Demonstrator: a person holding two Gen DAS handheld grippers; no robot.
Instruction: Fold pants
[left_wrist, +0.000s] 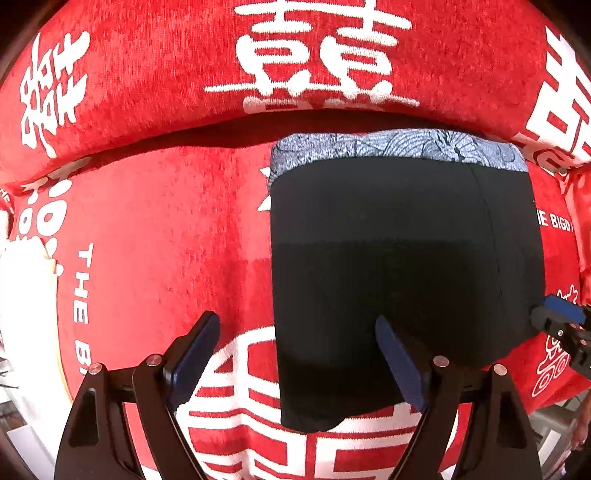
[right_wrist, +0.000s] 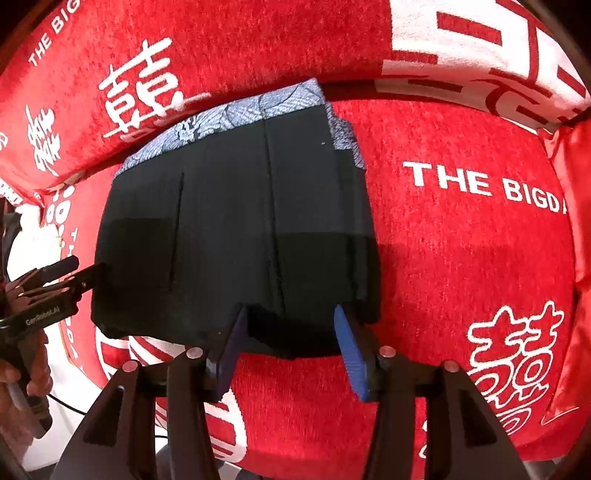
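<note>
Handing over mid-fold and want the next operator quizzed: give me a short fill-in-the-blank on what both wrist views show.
1. The folded black pants lie on a cover whose main colour is ____.
2. The patterned band along the pants' far edge is blue and ____.
3. The left hand-held gripper has its jaws ____, gripping nothing.
4. The right hand-held gripper hovers at the pants' ____ edge, jaws apart.

Missing words: red; white; open; near
</note>
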